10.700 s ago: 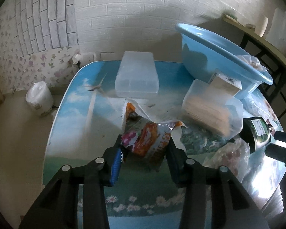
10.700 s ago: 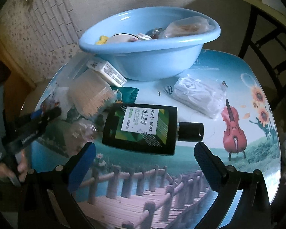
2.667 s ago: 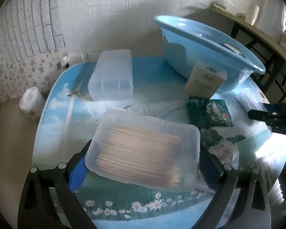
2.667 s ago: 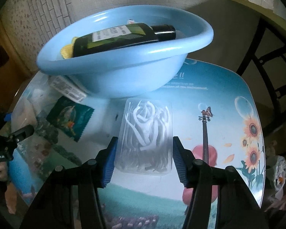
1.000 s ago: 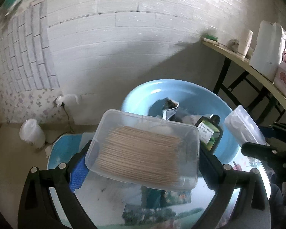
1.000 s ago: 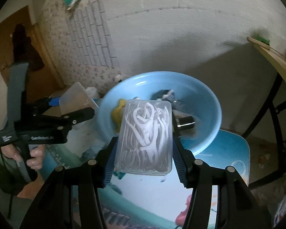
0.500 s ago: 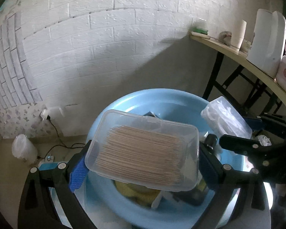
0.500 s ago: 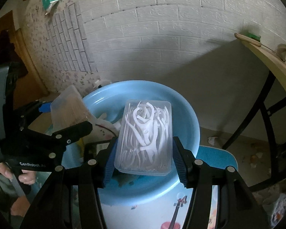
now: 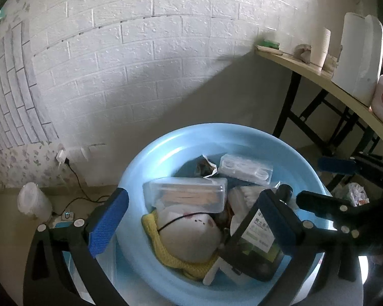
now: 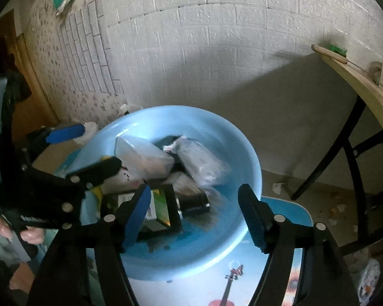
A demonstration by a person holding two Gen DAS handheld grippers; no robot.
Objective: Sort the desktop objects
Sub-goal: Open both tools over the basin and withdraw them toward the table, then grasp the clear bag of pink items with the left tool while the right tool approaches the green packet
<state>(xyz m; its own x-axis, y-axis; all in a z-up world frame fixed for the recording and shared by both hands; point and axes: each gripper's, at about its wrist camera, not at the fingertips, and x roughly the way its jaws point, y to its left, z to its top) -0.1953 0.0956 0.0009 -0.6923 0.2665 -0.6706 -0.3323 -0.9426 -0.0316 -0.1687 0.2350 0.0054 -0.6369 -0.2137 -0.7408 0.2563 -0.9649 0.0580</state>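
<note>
Both claws over the round light-blue plastic basin (image 9: 145, 250) — nothing pinched.
The left wrist view shows the clear lidded box of wooden toothpicks (image 9: 187, 195) lying in the basin, the clear box of white floss picks (image 9: 245, 169) behind; the right view blurs them. Left gripper (image 9: 191, 219) is spread wide, empty; right gripper (image 10: 195, 216) is opening, jaws bare.

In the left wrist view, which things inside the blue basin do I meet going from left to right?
Yellow cloth → white round plush → dark green bottle, all in the blue basin.
</note>
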